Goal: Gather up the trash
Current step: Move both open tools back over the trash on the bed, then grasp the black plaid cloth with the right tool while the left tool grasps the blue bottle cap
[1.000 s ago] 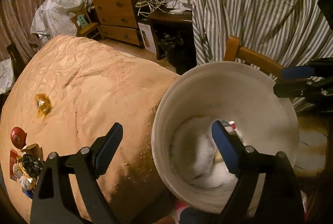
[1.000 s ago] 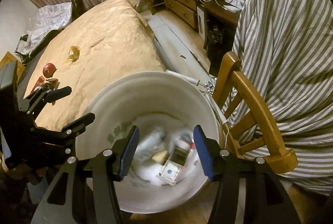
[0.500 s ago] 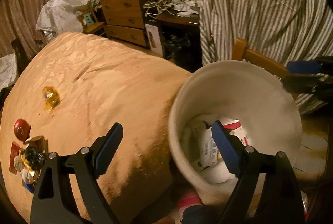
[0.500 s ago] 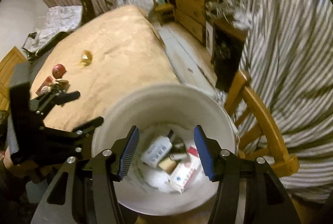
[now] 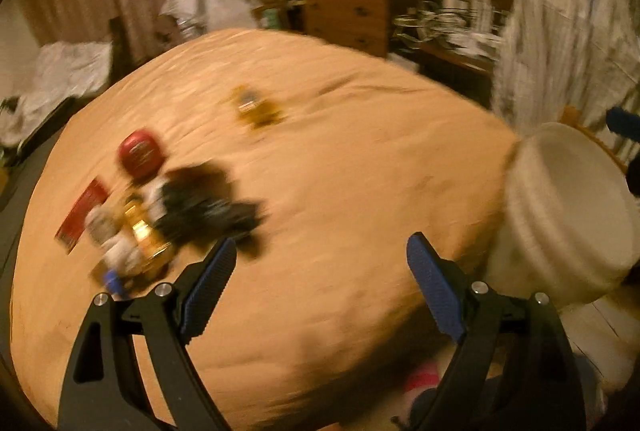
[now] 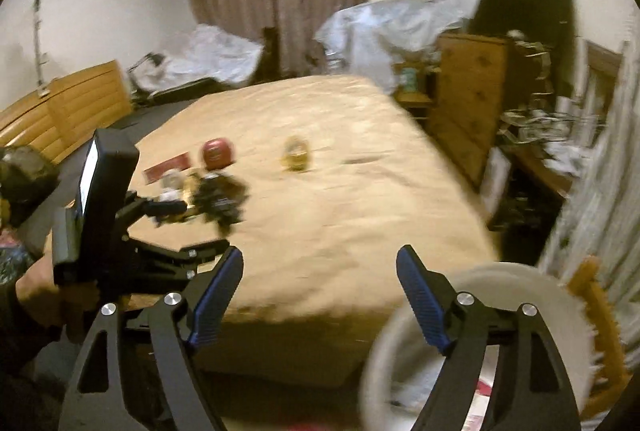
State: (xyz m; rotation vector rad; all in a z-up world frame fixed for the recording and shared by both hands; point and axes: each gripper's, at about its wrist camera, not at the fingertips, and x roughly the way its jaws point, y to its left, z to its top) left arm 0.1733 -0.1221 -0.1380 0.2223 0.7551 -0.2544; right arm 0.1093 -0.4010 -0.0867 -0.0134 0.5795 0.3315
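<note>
Two grippers, both spread wide with nothing in them: my left gripper [image 5: 318, 287] and right gripper [image 6: 320, 295] are over the near edge of the bed [image 5: 340, 171]. Biggest risk I see is grabbing into the trash pile [image 5: 160, 219] blind; both views are smeared, so I could pinch the bedcover or knock bits off the edge. Pile sits on the bed's left side: black crumpled wrapper, gold foil, a red round thing [image 5: 140, 153] and a flat red packet. One yellowish wrapper [image 5: 256, 109] lies apart, further in. White bin [image 5: 568, 215] stands at the bed's right corner.
</note>
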